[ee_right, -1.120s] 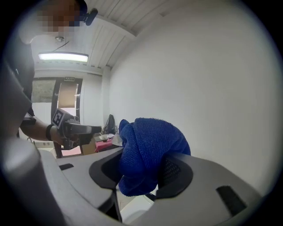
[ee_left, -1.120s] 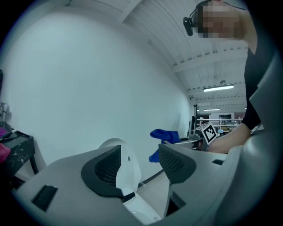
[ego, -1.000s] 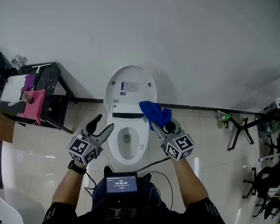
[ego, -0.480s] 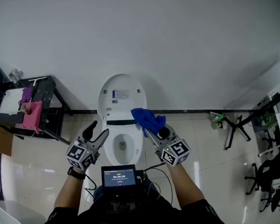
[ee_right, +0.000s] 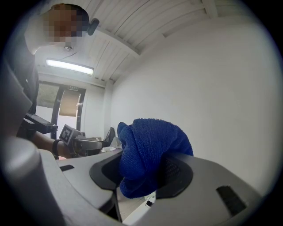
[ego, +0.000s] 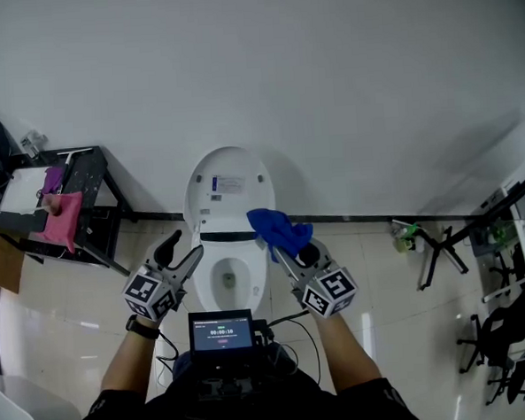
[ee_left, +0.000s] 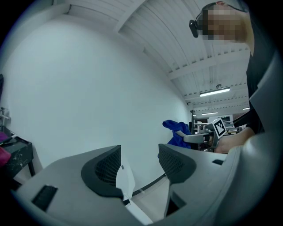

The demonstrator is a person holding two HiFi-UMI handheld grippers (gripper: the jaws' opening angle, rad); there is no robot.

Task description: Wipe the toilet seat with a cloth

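Observation:
A white toilet (ego: pixel 229 217) stands against the wall with its lid (ego: pixel 226 185) raised and its seat ring (ego: pixel 205 284) down around the bowl. My right gripper (ego: pixel 281 245) is shut on a bunched blue cloth (ego: pixel 279 230) (ee_right: pixel 146 154) and hangs over the toilet's right rim. The left gripper (ego: pixel 183 248) (ee_left: pixel 138 165) is open and empty, just left of the bowl. In the left gripper view the blue cloth (ee_left: pixel 177 132) shows past the jaws at the right.
A black stand (ego: pixel 84 193) with a pink cloth (ego: pixel 61 217) and white items sits at the far left. A screen device (ego: pixel 221 330) hangs at my chest with cables. Black tripod legs (ego: pixel 438 247) and office chairs (ego: pixel 510 340) stand at the right.
The view has shifted a little, with the toilet lower and left in frame. Both grippers stay at either side of the bowl, the right one still holding the blue cloth.

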